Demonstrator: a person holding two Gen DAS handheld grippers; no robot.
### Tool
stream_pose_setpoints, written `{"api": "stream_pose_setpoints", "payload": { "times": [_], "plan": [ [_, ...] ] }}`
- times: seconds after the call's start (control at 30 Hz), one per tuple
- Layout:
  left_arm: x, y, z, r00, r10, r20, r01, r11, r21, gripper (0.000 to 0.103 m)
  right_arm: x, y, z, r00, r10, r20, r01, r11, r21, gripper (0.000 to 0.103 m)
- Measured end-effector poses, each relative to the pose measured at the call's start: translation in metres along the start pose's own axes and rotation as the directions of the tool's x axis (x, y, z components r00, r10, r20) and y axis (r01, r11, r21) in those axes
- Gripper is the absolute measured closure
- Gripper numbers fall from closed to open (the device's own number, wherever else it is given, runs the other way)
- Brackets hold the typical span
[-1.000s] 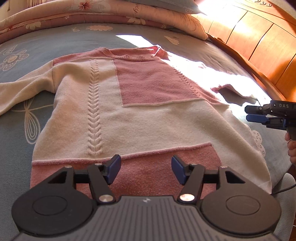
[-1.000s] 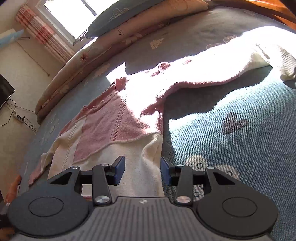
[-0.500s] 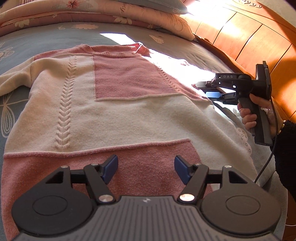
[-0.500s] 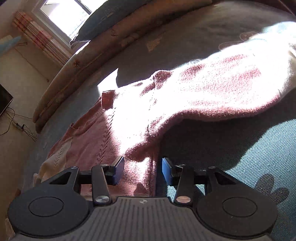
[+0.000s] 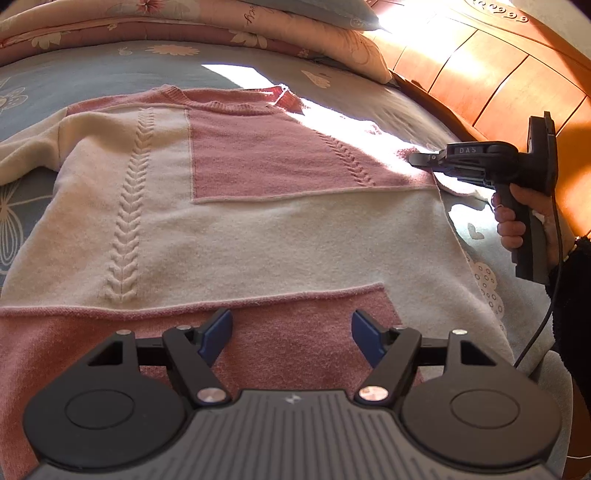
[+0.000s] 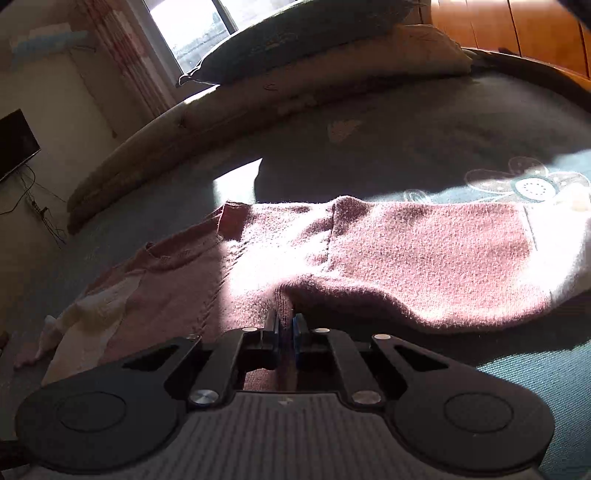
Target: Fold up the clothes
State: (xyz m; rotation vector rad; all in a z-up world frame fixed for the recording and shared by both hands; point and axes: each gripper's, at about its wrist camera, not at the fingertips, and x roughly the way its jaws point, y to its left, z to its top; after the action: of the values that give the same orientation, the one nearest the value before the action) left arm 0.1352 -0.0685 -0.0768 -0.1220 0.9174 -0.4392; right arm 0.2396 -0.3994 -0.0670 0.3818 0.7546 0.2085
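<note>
Sweater (image 5: 258,229), pink/cream colour-block knit w/ cable ribs, lies flat face-up on the blue floral bedsheet (image 5: 92,77), neck toward the pillows (image 5: 295,29), hem nearest the left wrist cam. One sleeve (image 5: 26,155) trails off to the left edge of that view. Other sleeve (image 6: 443,266) stretches out sideways on the sheet, pink section then cream toward the cuff end.

Left gripper (image 5: 291,332): jaws spread wide, nothing between them, hovering over the pink hem panel. Blue pads (image 5: 216,332) clear of the fabric as far as I can tell.

Right gripper (image 6: 284,328): jaws nearly together, pinching a raised ridge of pink knit at the armpit/side seam where sleeve meets body. From the left wrist cam same gripper (image 5: 424,160) sits at the sweater's side edge, level w/ the bottom of the upper pink panel, held by the right hand (image 5: 513,221), cable (image 5: 546,314) hanging down from the handle.

Wooden headboard (image 5: 498,74) beyond the pillows, strong sun patch across that side. Window (image 6: 207,29) and TV (image 6: 16,144) visible in the right wrist cam bkgd.
</note>
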Motion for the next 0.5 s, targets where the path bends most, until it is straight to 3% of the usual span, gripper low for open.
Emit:
{"api": "stream_pose_setpoints", "payload": {
  "times": [0.13,0.27,0.37,0.43,0.5],
  "plan": [
    [-0.003,-0.001,-0.002,1.000,0.008,0.001,-0.008,1.000,-0.003,0.032,0.001,0.001,-0.006,0.998,-0.047,-0.042,0.046,0.999,-0.029,0.084],
    [-0.007,-0.001,-0.004,1.000,0.005,-0.002,-0.005,1.000,-0.002,0.032,-0.019,-0.006,-0.031,0.997,0.005,-0.076,0.000,0.998,0.062,0.066],
    [-0.008,-0.002,-0.006,1.000,0.006,-0.006,-0.006,1.000,-0.005,0.032,-0.035,-0.012,-0.050,0.994,0.046,-0.098,-0.033,0.991,0.131,0.065],
    [-0.008,-0.003,-0.007,1.000,0.010,-0.009,-0.010,1.000,-0.011,0.032,-0.041,-0.010,-0.064,0.993,0.033,-0.116,-0.019,0.993,0.114,0.068],
    [-0.009,-0.005,-0.008,1.000,0.022,-0.012,-0.022,1.000,-0.010,0.032,-0.047,-0.002,-0.073,0.993,-0.056,-0.102,0.059,0.998,0.028,0.094]
  ]
}}
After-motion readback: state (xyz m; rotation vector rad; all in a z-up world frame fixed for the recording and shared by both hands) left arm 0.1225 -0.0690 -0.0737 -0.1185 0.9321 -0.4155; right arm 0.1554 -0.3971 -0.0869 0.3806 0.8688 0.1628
